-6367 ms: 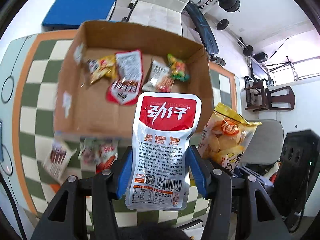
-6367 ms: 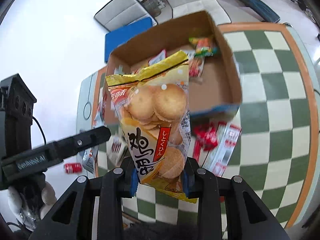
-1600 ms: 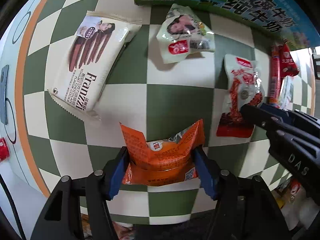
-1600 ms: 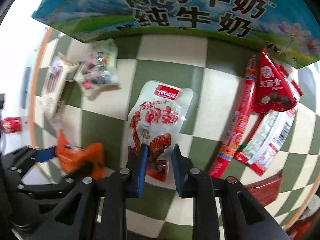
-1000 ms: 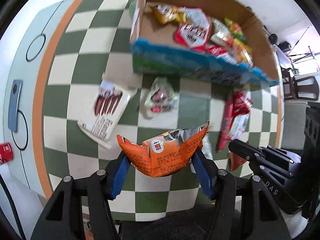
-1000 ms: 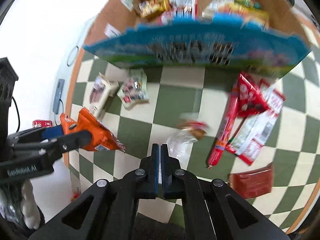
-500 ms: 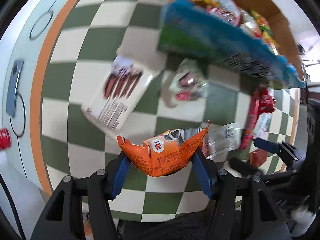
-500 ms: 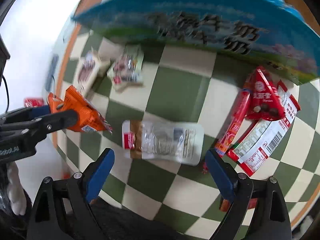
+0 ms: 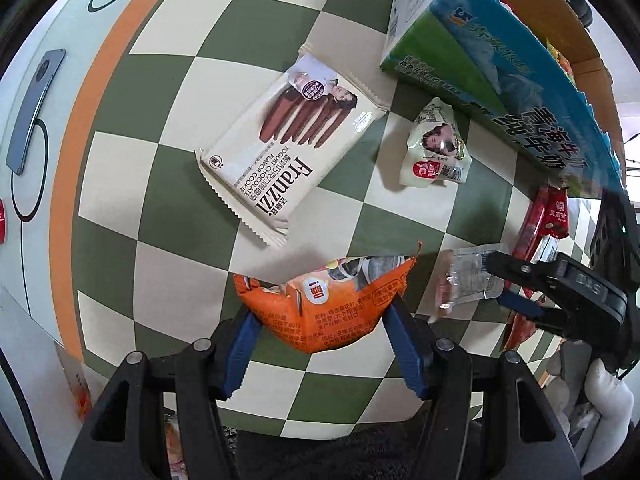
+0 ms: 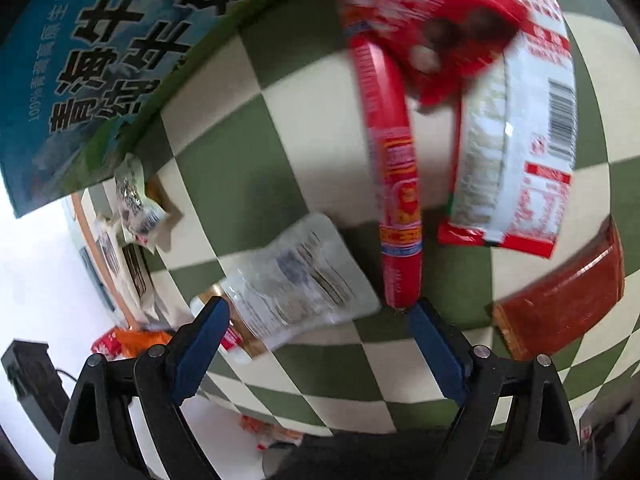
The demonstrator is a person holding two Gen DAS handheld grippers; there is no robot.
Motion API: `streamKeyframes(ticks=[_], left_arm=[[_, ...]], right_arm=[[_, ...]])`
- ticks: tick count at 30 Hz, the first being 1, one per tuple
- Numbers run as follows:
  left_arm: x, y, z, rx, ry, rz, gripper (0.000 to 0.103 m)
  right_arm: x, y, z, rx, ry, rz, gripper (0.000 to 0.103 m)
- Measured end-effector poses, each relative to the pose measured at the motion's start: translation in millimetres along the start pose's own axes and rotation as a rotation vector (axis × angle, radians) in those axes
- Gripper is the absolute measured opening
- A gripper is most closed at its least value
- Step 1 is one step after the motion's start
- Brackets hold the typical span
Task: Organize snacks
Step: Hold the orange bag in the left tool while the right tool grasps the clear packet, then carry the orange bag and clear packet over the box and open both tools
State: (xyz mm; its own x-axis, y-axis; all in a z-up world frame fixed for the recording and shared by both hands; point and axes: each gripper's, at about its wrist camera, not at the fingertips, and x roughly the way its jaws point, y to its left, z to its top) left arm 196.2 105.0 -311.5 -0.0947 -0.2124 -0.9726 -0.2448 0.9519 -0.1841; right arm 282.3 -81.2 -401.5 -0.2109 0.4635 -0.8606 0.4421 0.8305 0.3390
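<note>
Since a second ago: right gripper point(image 10: 316, 320) sprung from clenched to wide, jaws now closing slightly around the clear pouch point(image 10: 296, 284), apparently dropped, flat on the checkered table point(image 10: 236, 184). Regrasp required. Left gripper point(image 9: 322, 320) still clamps the orange packet point(image 9: 324, 308).

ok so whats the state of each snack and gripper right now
left gripper: shut on the orange packet
orange packet: held off the table, crumpled
right gripper: fingers wide and closing, clear pouch between them, not pressed
clear pouch: lying flat, back side up
Franzzi cookie pack: flat, sealed
red sausage stick: lying on table
</note>
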Motion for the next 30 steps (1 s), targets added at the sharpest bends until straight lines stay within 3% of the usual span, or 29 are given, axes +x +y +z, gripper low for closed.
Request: streamKeyframes(ticks=[3, 9, 14, 18, 22, 28, 29, 30], left_arm=[[-0.1, 2.3, -1.0, 0.004, 0.000, 0.004, 0.059], [6.5, 7.2, -2.7, -0.009, 0.008, 0.014, 0.059], [10.9, 15.4, -6.4, -0.028, 0.012, 0.012, 0.059], [12.9, 18.1, -7.9, -0.029, 0.011, 0.013, 0.059], [13.7, 19.3, -10.5, -0.028, 0.009, 0.010, 0.059], [12.1, 18.9, -15.5, -0.017, 0.012, -0.010, 0.059], [11.0, 17.4, -16.9, -0.016, 0.012, -0.013, 0.059], [8.6, 15.5, -18.2, -0.014, 0.008, -0.022, 0.059]], right_arm=[[6.0, 22.2, -0.1, -0.058, -0.007, -0.067, 0.083], [22.2, 75.9, -2.1, -0.277, -0.020, -0.251, 0.082], [33.7, 105.7, -1.4, -0.327, -0.032, -0.335, 0.084], [50.6, 132.3, -14.1, -0.475, -0.083, -0.520, 0.083], [49.4, 144.9, -35.3, -0.591, -0.150, -0.522, 0.052], [32.8, 124.6, -52.8, -0.599, -0.182, -0.407, 0.035], [25.9, 121.3, -49.7, -0.592, -0.181, -0.384, 0.001], [16.3, 114.5, -46.6, -0.587, -0.183, -0.351, 0.000]])
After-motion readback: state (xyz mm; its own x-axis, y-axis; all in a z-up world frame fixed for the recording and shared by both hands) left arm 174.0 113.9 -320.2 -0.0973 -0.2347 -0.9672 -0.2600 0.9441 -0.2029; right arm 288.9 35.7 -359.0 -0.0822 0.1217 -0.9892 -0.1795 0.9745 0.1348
